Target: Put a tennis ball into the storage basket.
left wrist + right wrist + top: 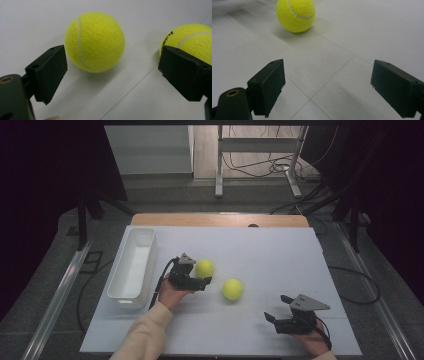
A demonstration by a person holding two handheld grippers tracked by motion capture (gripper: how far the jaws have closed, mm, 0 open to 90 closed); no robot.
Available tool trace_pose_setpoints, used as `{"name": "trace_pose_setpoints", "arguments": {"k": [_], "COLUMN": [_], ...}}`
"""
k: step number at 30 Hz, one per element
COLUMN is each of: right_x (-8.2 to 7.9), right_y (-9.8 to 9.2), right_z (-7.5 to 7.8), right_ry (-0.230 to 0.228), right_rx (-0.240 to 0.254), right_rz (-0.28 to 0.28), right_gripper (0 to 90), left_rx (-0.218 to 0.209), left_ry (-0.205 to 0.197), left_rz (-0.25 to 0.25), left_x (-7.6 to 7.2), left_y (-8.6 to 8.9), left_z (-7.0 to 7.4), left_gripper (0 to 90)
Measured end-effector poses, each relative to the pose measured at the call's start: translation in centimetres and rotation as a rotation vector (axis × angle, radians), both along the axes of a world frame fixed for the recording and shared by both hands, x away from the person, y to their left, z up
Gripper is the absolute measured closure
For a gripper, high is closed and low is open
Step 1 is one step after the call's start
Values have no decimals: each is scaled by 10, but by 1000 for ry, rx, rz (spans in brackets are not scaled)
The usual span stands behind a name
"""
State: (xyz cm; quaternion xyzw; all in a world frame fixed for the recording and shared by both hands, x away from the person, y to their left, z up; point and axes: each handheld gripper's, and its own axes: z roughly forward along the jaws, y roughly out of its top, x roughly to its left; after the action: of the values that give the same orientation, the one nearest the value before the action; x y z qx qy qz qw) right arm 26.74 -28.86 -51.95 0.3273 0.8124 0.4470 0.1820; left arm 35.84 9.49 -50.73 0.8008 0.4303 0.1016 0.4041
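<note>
1. Left gripper (pixel 196 281) has its jaws wide apart, just beside the fuzzy yellow tennis ball (pixel 204 268) near the middle of the white board (pixel 280 255).
2. Right gripper (pixel 280 312) waits with jaws apart near the front right corner.
3. I think a bump could roll that ball away, maybe into the second yellow tennis ball (pixel 232 289).
4. Nothing lies in the long white plastic bin (pixel 131 270) at the left edge.

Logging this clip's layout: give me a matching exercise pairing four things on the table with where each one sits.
Things:
1. white bin
2. left gripper
3. right gripper
4. tennis ball with black lettering

Places:
A. near right part of the table, jaws open on nothing
B. far left of the white sheet
C. jaws open beside the other tennis ball
D. loose between the two grippers

Pairs: 1-B, 2-C, 3-A, 4-D
</note>
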Motion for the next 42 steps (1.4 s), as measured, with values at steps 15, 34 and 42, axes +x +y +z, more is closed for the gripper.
{"name": "trace_pose_setpoints", "arguments": {"k": [15,34,42], "right_x": [0,0,0], "right_y": [0,0,0], "right_z": [0,0,0], "right_ry": [2,-3,-4], "right_rx": [-2,2,3], "right_rz": [-1,2,2], "right_gripper": [129,129,130], "left_rx": [7,47,49], "left_ry": [13,35,38], "left_rz": [5,23,18], "left_x": [18,30,29], "left_y": [-8,-9,-6], "left_z": [-2,-12,-11], "left_gripper": [97,241,260]}}
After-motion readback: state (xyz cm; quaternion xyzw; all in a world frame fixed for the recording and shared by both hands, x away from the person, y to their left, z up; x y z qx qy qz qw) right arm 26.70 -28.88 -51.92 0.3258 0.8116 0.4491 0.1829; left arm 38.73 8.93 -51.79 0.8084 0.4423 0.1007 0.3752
